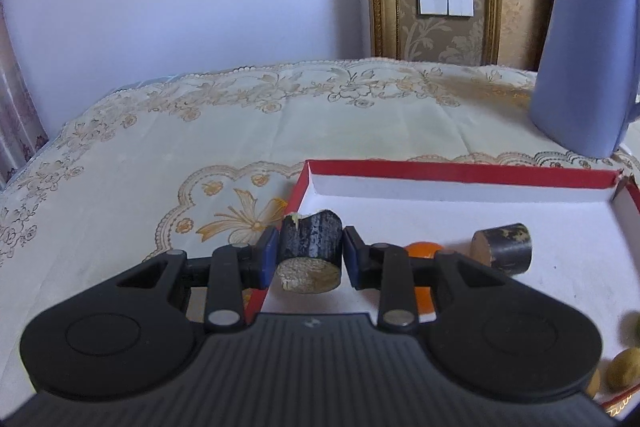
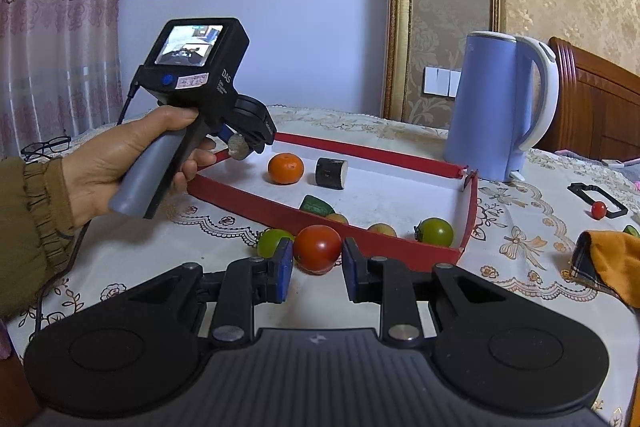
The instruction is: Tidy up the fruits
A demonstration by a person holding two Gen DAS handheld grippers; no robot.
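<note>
The dark sugarcane piece [image 1: 310,251] was clamped crosswise in the left claw [image 1: 309,257], held over the near left corner of the red tray [image 1: 460,169], its long axis running straight ahead with the pale cut end facing the camera. It looked about to be released. Already inside lay a second cane piece [image 2: 331,173], an orange [image 2: 285,168], a green tomato [image 2: 435,231] and some smaller fruit. Left outside on the surface [image 2: 520,211] were a red tomato [image 2: 318,248] and another green tomato [image 2: 272,242]. The right claw [image 2: 314,267] stood apart, straddling the red tomato without gripping it, so sorting seemed roughly two-thirds done.
</note>
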